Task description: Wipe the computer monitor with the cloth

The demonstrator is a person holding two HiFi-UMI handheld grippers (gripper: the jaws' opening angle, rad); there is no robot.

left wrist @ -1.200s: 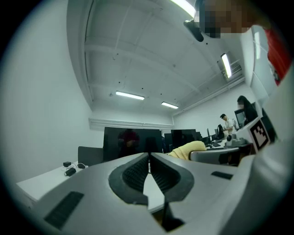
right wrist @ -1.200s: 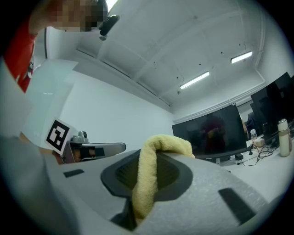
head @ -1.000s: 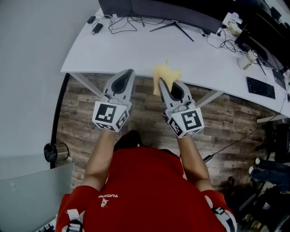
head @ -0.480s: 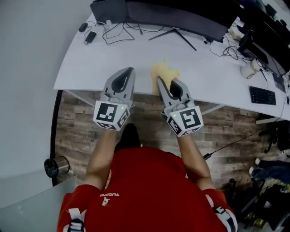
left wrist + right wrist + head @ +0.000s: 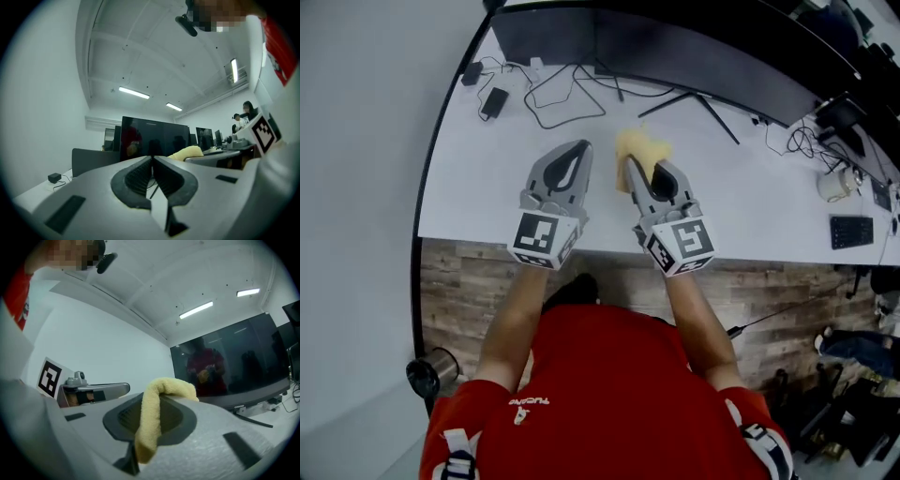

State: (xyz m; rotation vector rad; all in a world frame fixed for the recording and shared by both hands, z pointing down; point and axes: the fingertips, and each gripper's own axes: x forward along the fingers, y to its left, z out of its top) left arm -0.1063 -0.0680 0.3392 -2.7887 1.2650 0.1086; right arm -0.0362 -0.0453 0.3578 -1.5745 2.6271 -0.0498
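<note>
A wide dark monitor stands along the back of the white desk; it also fills the background in the left gripper view as the monitor and in the right gripper view as the monitor, switched off. My right gripper is shut on a yellow cloth, which folds over its jaws as the cloth. My left gripper hovers beside it over the desk, shut and empty, its pads pressed together. Both grippers are short of the screen.
Black cables and a small adapter lie on the desk's back left. The monitor's thin stand legs spread ahead of the right gripper. A keyboard and a white cup sit far right. A grey wall runs along the left.
Both grippers have moved forward from over the floor edge to above the desk, closer to the monitor. The cloth stays held in the right gripper.
</note>
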